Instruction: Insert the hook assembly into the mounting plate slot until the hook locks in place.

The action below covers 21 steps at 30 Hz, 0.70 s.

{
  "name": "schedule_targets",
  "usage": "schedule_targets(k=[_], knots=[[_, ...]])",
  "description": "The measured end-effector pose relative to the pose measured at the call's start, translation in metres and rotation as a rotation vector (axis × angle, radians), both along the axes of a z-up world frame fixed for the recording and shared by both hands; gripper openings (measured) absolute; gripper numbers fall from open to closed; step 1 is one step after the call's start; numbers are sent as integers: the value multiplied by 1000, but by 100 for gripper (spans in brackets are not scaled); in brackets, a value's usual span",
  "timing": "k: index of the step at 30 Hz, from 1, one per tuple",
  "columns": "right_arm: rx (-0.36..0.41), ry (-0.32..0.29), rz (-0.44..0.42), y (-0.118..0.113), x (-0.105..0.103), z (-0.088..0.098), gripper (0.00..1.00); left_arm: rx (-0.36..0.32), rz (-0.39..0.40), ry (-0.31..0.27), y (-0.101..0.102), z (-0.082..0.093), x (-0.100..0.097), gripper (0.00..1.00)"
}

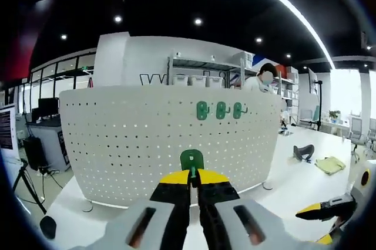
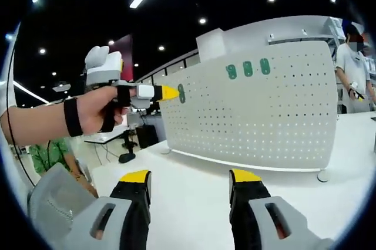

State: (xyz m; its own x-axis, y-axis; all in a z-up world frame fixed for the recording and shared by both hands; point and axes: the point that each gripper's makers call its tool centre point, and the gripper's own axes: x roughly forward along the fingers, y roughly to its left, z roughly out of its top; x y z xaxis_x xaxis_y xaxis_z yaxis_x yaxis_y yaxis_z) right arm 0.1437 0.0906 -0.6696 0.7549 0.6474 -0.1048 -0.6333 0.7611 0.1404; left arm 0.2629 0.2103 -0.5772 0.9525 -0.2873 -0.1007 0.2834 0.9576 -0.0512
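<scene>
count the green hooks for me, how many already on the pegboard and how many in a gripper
Green hooks mounted on the white pegboard: 3
Green hook held in the left gripper: 1
Green hooks in the right gripper: 0, its jaws stand open and empty
Total green hooks: 4

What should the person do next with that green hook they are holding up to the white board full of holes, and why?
Probably ease the left hand-held gripper forward to press the green hook into the white pegboard. The hook is pinched at its jaw tips and facing the holes, apparently close in front of them, below the three green hooks already mounted. The right hand-held gripper is open and free.
</scene>
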Motion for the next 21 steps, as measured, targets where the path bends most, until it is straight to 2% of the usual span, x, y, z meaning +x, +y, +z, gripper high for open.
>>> schedule_targets(k=[3,6,9,12,21], knots=[[-9,-5,-9,-4,2,0,56,20,5,-12,-3,4,7,3],[-10,-8,-23,-9,4,2,56,11,9,-19,-4,9,12,3],[-8,-8,-32,-14,6,2,56,85,26,-36,-3,13,16,3],[-15,0,-34,-18,5,-2,56,60,22,-37,-7,16,19,3],[-15,0,-60,-26,6,-2,57,102,28,-63,-9,24,31,3]])
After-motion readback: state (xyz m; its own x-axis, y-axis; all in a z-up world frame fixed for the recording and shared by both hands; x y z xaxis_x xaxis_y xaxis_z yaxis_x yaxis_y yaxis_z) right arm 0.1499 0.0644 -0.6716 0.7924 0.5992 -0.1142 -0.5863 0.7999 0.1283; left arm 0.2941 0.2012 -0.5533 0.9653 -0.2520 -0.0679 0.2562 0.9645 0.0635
